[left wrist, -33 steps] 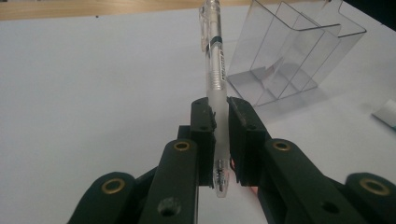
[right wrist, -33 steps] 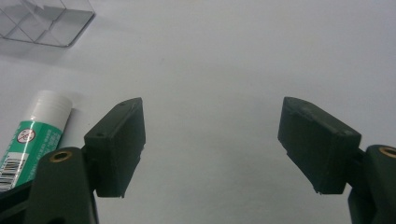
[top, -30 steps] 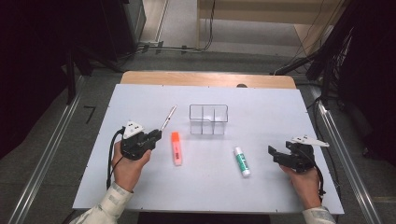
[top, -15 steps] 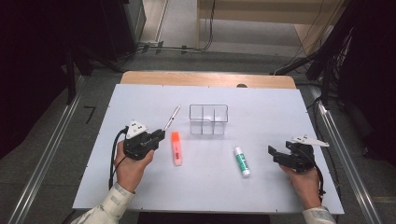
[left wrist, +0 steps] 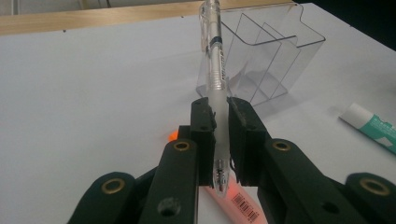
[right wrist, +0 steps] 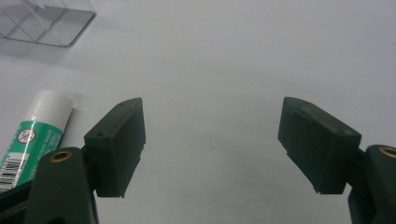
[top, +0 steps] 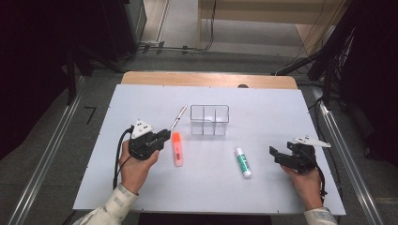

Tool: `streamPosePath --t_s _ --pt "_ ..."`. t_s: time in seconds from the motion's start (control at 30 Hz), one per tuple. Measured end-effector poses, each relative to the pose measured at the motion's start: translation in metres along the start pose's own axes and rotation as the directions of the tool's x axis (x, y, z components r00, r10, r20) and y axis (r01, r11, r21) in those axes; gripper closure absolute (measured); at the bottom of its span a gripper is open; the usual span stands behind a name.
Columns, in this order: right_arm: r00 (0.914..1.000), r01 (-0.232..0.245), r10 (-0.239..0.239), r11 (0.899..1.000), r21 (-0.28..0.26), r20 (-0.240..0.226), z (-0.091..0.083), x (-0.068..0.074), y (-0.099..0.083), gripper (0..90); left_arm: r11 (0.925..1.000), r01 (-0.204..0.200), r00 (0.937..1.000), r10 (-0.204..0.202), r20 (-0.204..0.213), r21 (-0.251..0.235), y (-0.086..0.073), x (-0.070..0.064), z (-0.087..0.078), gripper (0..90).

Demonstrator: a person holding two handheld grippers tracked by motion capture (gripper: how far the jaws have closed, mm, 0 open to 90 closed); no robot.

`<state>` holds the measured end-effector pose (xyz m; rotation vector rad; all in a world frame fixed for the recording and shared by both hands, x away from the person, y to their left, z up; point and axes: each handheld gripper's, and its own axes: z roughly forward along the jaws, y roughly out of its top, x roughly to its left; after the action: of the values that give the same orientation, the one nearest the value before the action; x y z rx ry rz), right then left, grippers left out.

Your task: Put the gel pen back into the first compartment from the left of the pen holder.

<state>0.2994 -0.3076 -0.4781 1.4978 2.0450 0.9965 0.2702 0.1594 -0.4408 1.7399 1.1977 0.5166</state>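
clear plastic ballpoint pen (left wrist: 216, 79), clamped between the two black jaws of the left gripper (left wrist: 219, 135) near its tip end, so that most of the barrel and the clip project forward past the jaws. in the high view the same pen (top: 178, 117) runs ahead of the left gripper (top: 162, 136) at a slant, pointing toward the transparent three-compartment plastic organiser (top: 210, 120) that stands ahead and to the side of it. holding the pen low on its barrel leaves the long free end available to be steered over the organiser's rim; this is a judgement from the pose. whether the pen is lifted clear of the white table (top: 141, 197) cannot be told. orange highlighter (top: 177, 148), lying flat just beside and partly beneath the left gripper, its barcode label visible under the jaws in the left gripper view (left wrist: 243, 203). green-and-white glue stick (top: 243, 162), lying flat between the two grippers, nearer the right one. right gripper (top: 274, 153), jaws wide apart with nothing between them, resting low over bare table; in the right gripper view the glue stick (right wrist: 32, 135) lies just outside one jaw, and a corner of the organiser (right wrist: 44, 21) appears well ahead. the spread jaws suggest readiness to take the glue stick.
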Motion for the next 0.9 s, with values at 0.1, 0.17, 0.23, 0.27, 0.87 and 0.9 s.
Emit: streamPosePath --t_s 0.1,0.17,0.23,0.27,0.87,0.9 --pt "1.0000 0.003 -0.003 1.000 0.001 0.000 0.000 0.000 0.000 22.0 1.0000 -0.001 1.0000 0.001 0.004 -0.005 0.002 -0.001 -0.001 81.4" --pt "1.0000 0.005 -0.005 1.000 0.001 -0.001 0.000 0.000 0.000 22.0 1.0000 -0.003 1.0000 0.003 0.006 -0.002 0.003 -0.002 -0.001 81.4" --pt "1.0000 0.005 -0.005 1.000 0.000 -0.001 0.001 0.000 0.000 22.0 1.0000 -0.007 0.9999 0.007 0.013 0.003 0.004 -0.003 0.000 81.4" --pt "1.0000 0.003 -0.003 1.000 0.002 0.000 0.000 0.000 0.000 22.0 1.0000 -0.007 0.9999 0.007 0.016 0.002 0.004 -0.004 0.001 81.4" --pt "1.0000 0.004 -0.004 1.000 0.001 -0.003 0.000 0.000 0.000 22.0 0.9974 -0.066 0.9974 0.065 0.031 0.030 0.018 -0.019 0.011 81.3" --pt "1.0000 0.002 -0.002 1.000 0.001 -0.001 0.000 0.000 0.000 22.0 0.9973 -0.066 0.9975 0.065 0.030 0.033 0.018 -0.020 0.011 81.3"
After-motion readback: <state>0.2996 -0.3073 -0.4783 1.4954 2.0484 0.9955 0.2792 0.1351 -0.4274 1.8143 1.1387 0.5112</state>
